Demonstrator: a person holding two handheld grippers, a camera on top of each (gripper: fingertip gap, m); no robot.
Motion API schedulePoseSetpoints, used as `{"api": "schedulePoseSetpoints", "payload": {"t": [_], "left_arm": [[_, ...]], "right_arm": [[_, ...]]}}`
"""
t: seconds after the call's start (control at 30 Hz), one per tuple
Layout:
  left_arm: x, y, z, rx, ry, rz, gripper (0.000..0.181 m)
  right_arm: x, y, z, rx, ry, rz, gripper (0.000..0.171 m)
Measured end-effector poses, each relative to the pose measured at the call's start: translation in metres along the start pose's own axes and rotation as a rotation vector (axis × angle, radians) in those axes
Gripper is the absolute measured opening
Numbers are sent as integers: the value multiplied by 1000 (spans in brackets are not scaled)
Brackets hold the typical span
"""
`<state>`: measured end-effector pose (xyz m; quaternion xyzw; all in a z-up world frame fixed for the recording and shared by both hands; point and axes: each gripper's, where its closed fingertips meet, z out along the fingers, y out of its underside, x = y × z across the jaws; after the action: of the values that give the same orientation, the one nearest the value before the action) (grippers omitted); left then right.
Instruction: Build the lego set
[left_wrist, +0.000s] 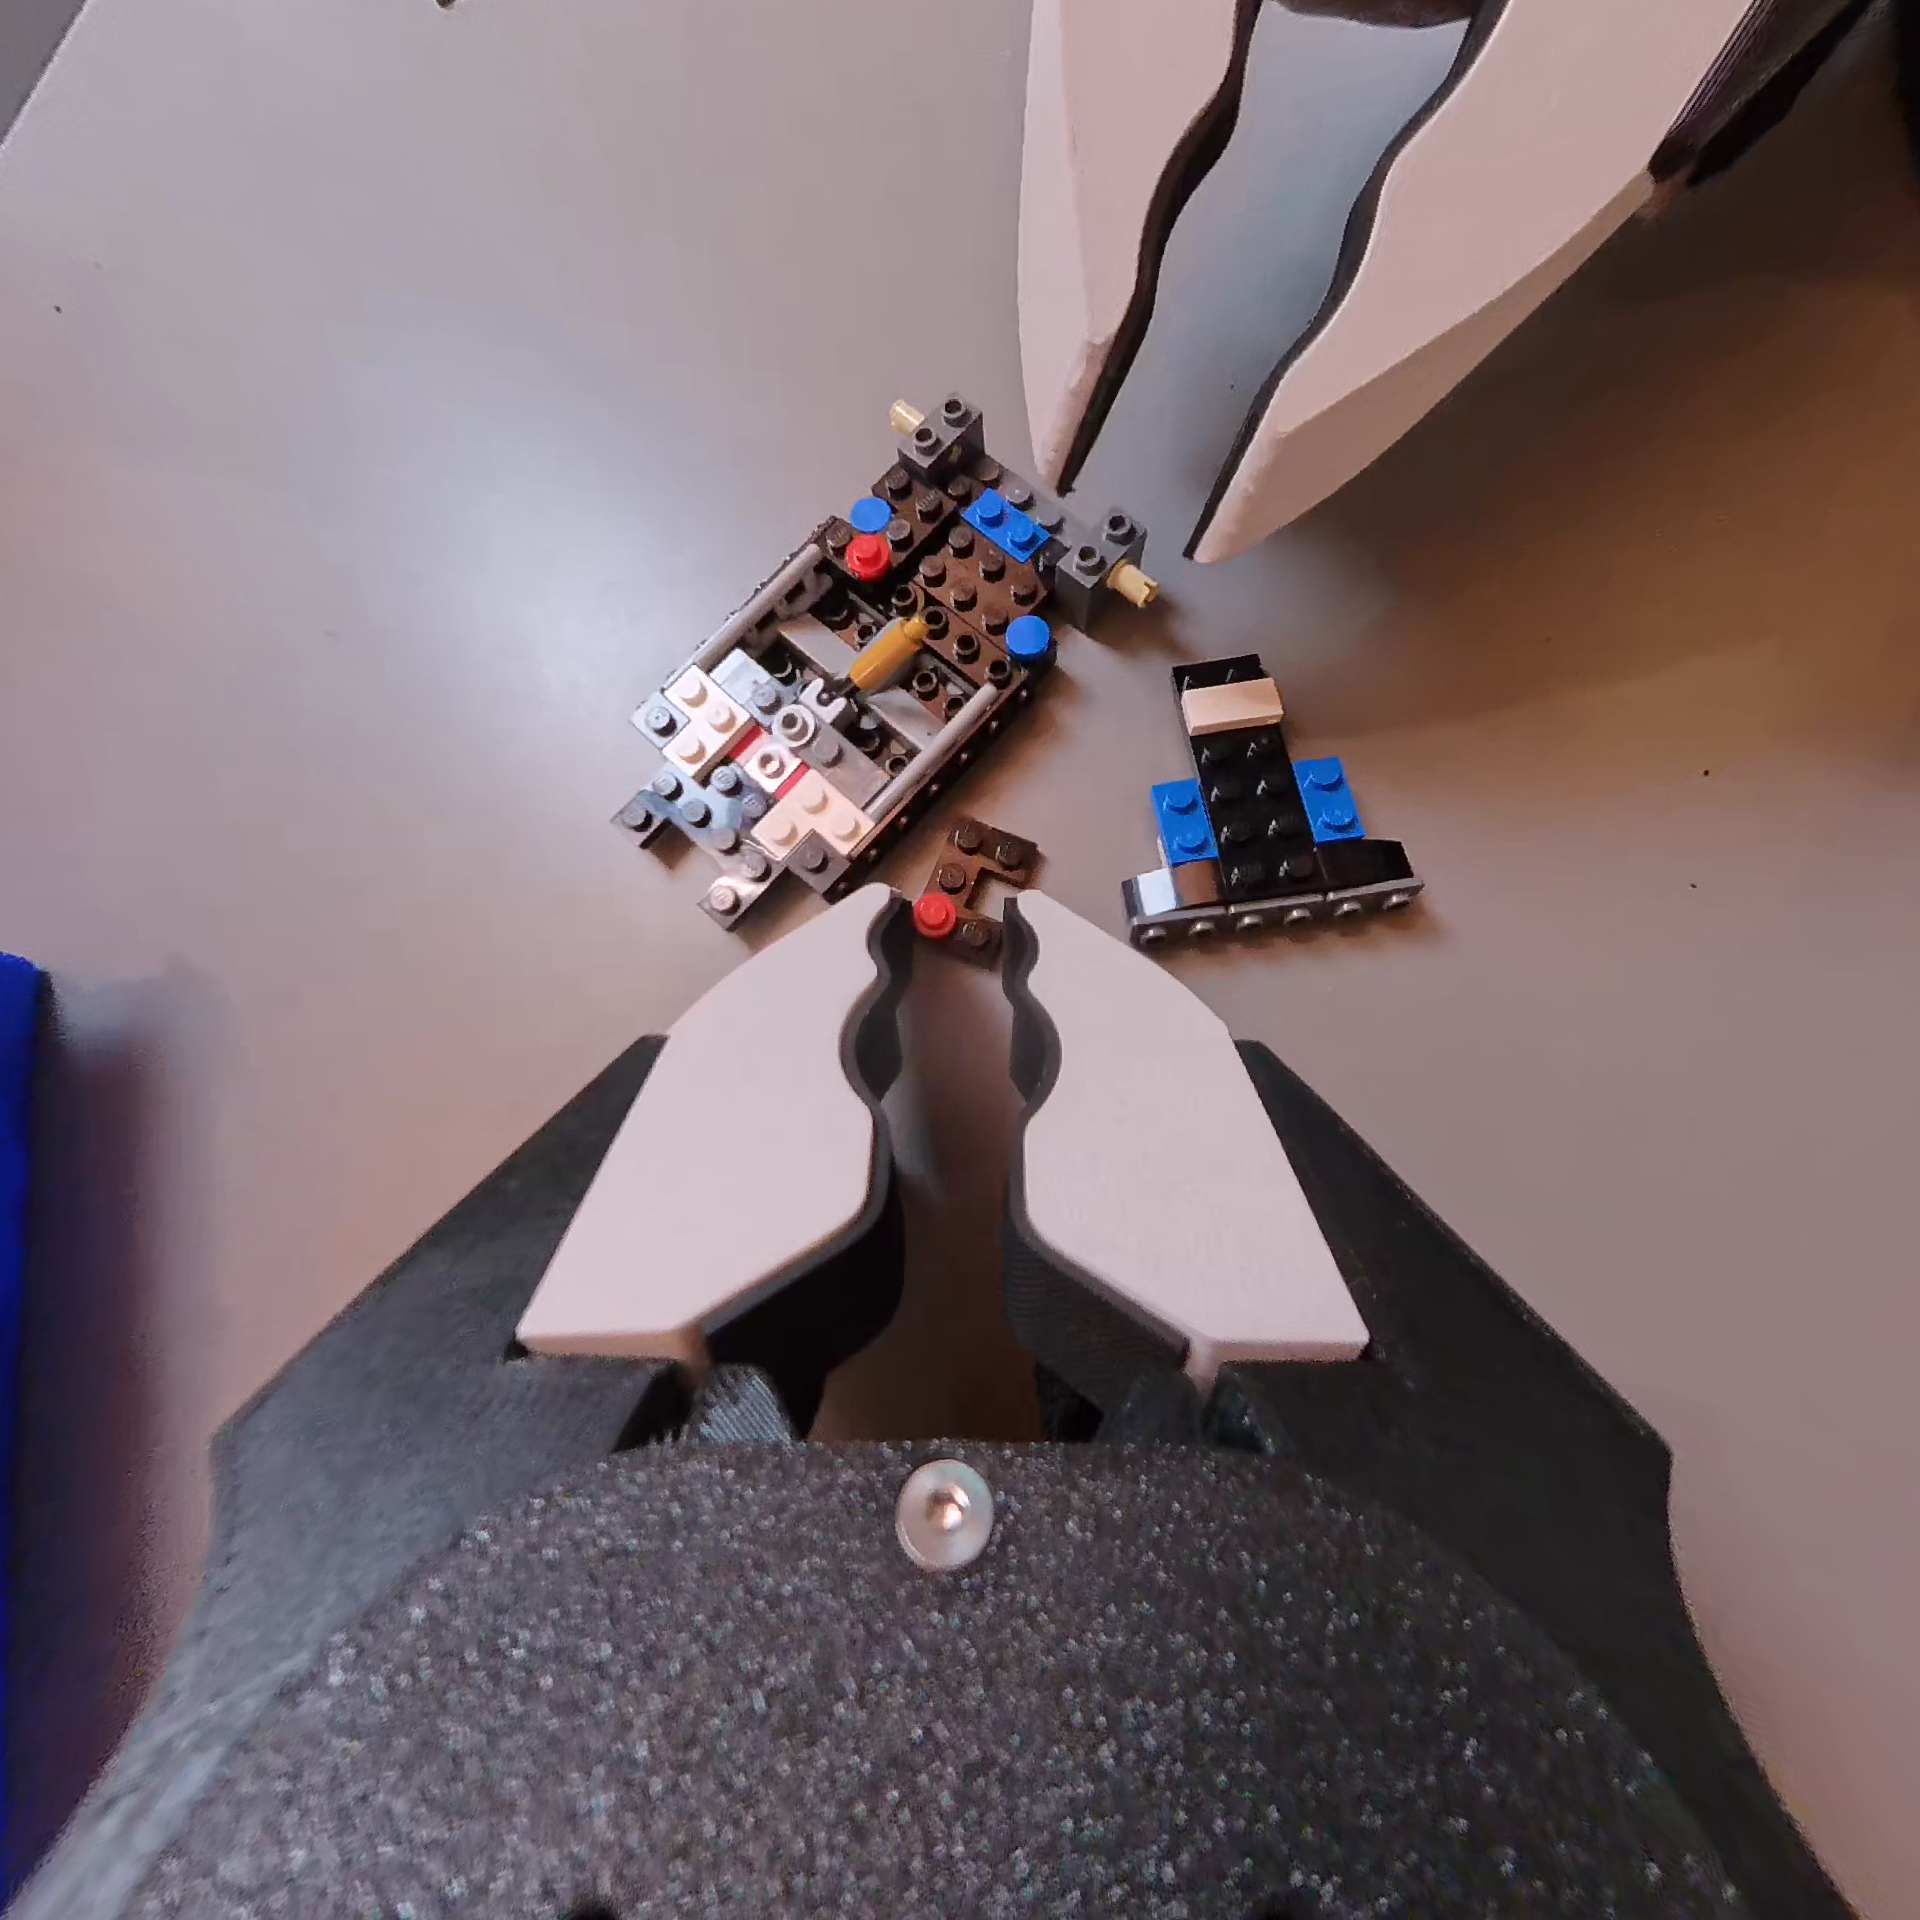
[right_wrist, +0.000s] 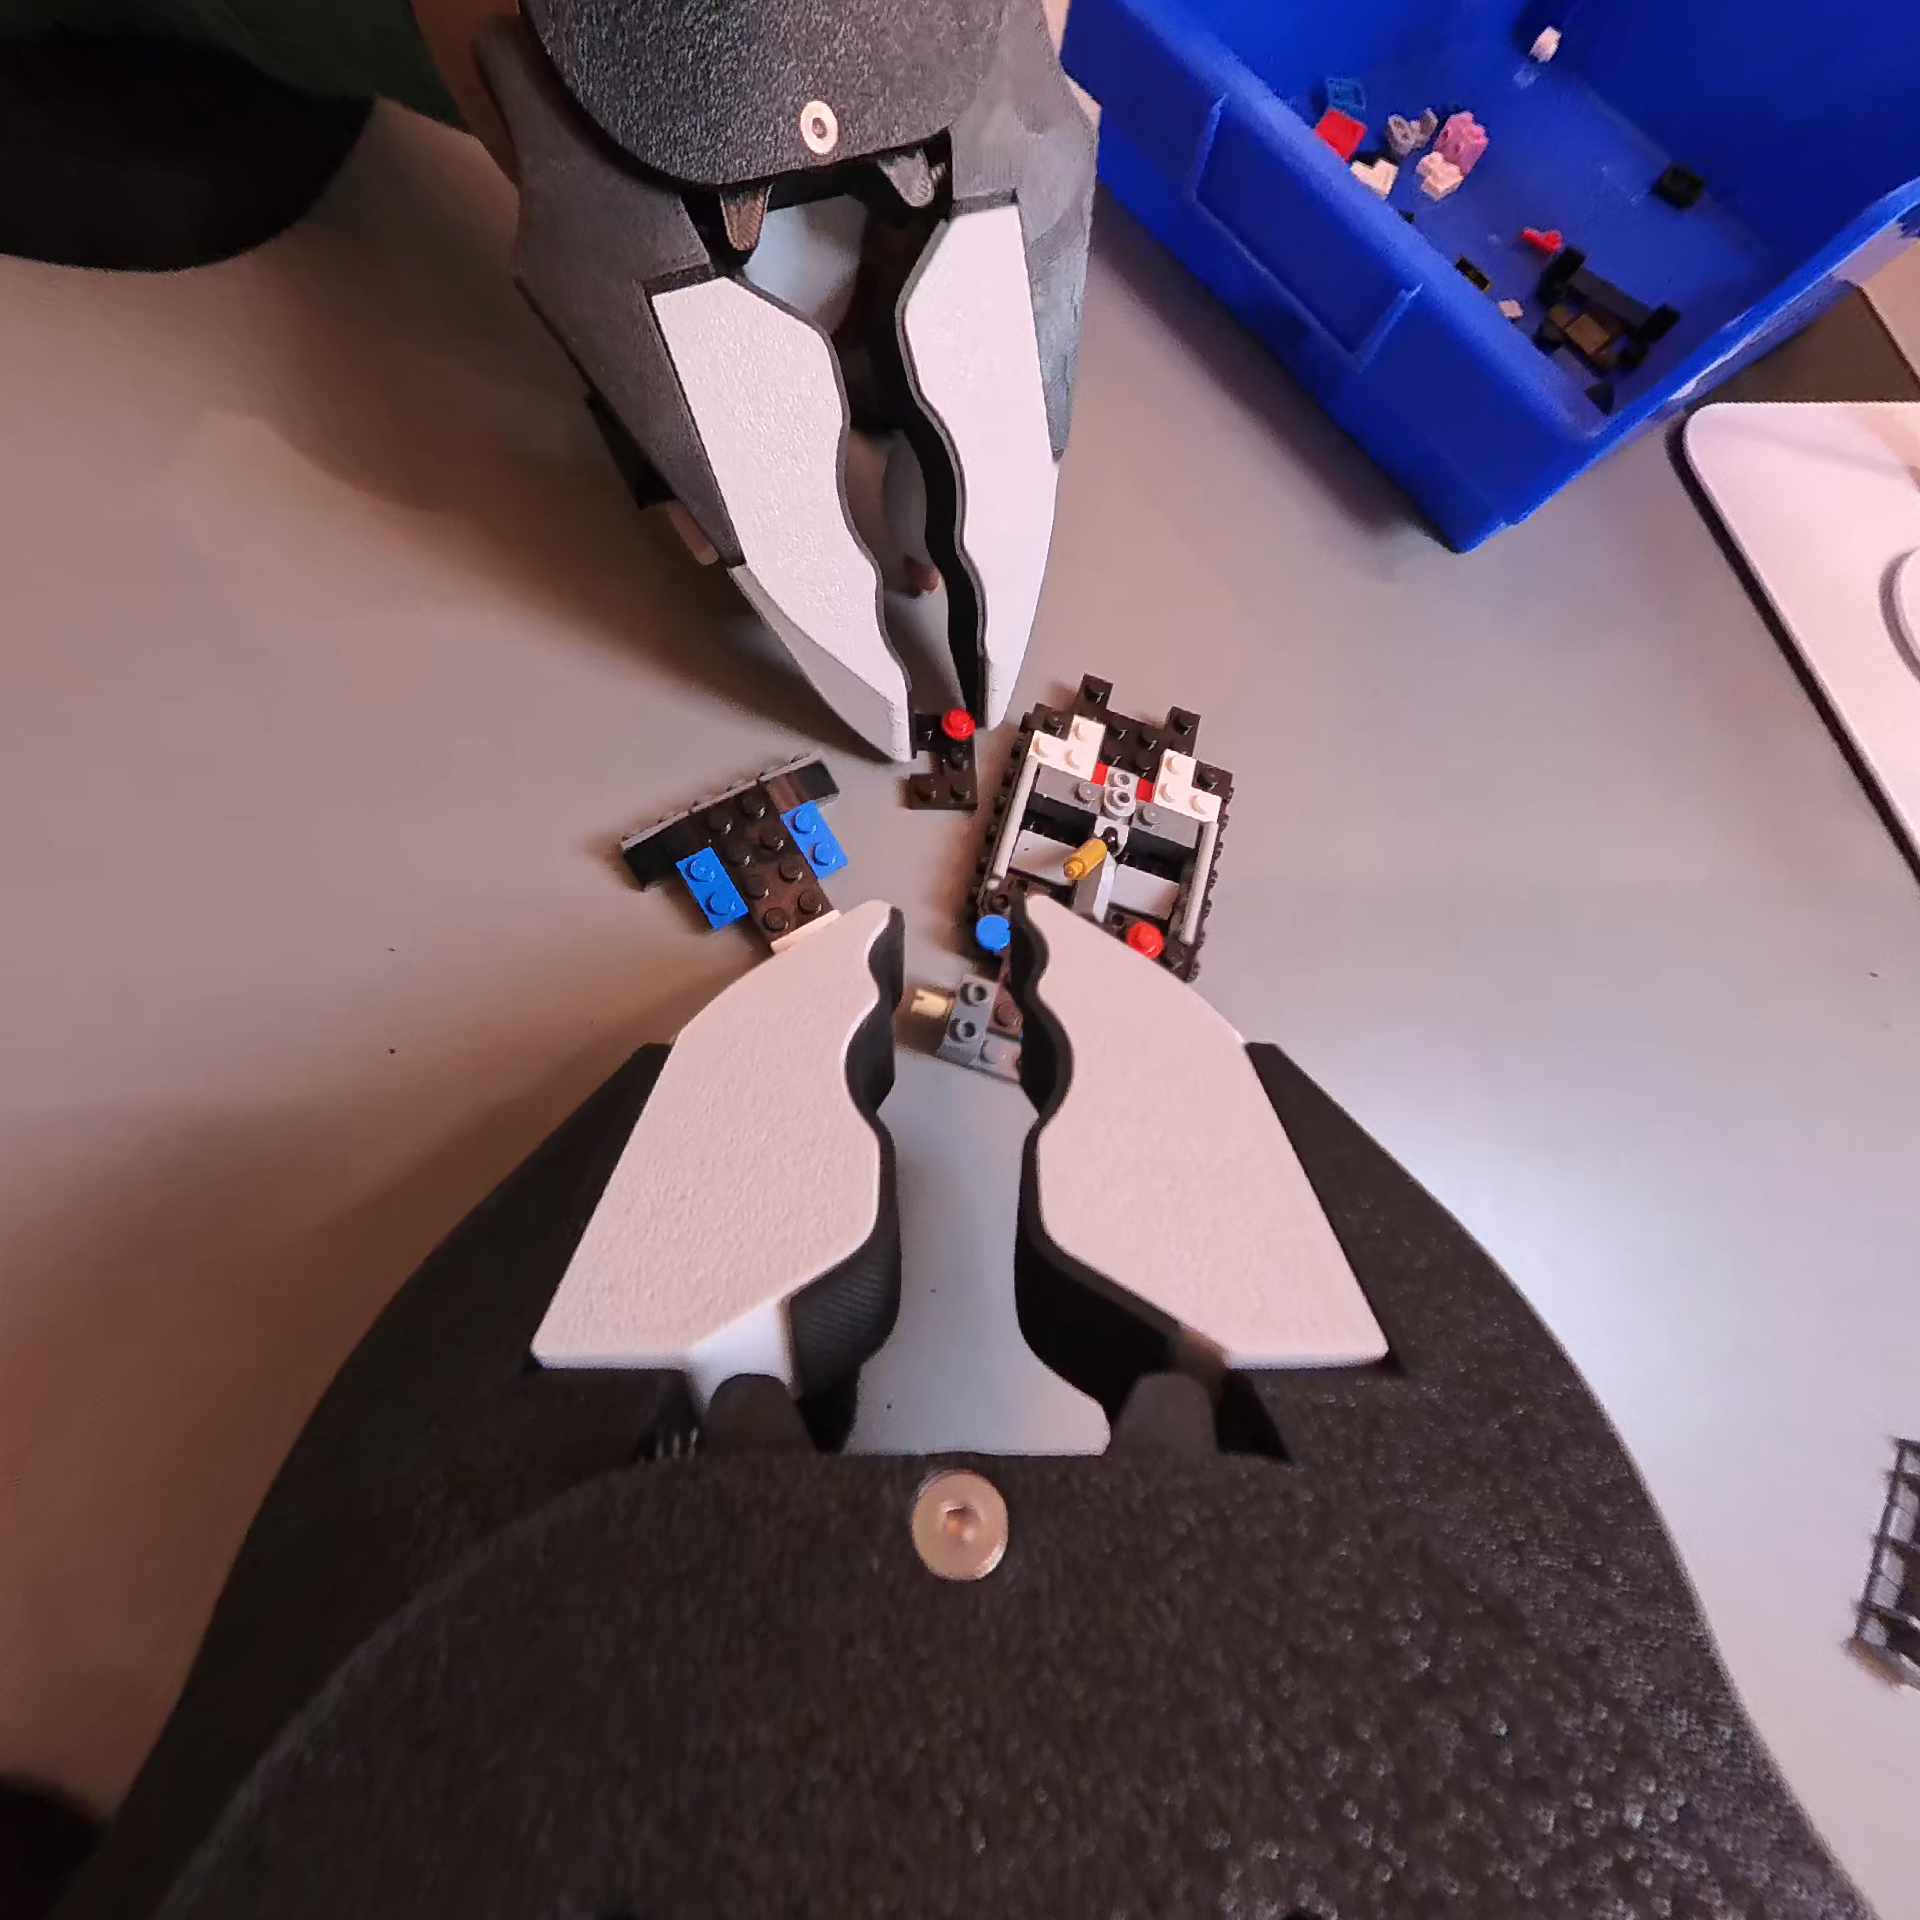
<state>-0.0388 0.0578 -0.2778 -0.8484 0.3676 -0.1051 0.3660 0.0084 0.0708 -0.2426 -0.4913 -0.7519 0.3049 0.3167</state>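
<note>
Left wrist view: your left gripper (left_wrist: 954, 906) is partly open, its tips flanking a small brown plate with a red stud (left_wrist: 975, 896) on the worktop (left_wrist: 364, 416); whether they touch it cannot be told. The brick chassis (left_wrist: 847, 675) lies just ahead-left.

Right wrist view: your right gripper (right_wrist: 958, 906) is partly open and empty, tips over the chassis's grey end (right_wrist: 977, 1023). The blue-and-black plate assembly (right_wrist: 750, 857) lies ahead-left, and a blue bin (right_wrist: 1455, 343) far ahead-right.

Left tongs (left_wrist: 954, 902): I see them pointed steeply down, tips parted by a narrow gap, low over the worktop.
Right tongs (right_wrist: 958, 912): angled down facing my left pair tip to tip, fingers (right_wrist: 1132, 1122) spread wider, nothing clamped.
</note>
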Motion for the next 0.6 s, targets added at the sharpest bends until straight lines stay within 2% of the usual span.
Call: {"api": "schedulePoseSetpoints", "payload": {"t": [0.13, 0.27, 0.37, 0.47, 0.53, 0.6], "left_arm": [[-3, -8, -11, 90, 20, -54, 16], [4, -43, -40, 353, 136, -150, 16], [11, -65, -57, 507, 263, -266, 16], [21, -67, -58, 531, 367, -323, 16], [28, -70, -59, 544, 430, -344, 16], [32, -68, -55, 520, 431, -331, 16]], "right_arm": [[4, -11, -3, 62, 17, 32, 22], [6, -30, -7, 173, 9, 99, 34], [3, -46, -8, 253, 13, 91, 35], [-7, -58, -8, 295, 13, 31, 32], [-13, -58, -6, 280, 21, -27, 23], [-17, -57, -4, 264, 33, -78, 17]]}}
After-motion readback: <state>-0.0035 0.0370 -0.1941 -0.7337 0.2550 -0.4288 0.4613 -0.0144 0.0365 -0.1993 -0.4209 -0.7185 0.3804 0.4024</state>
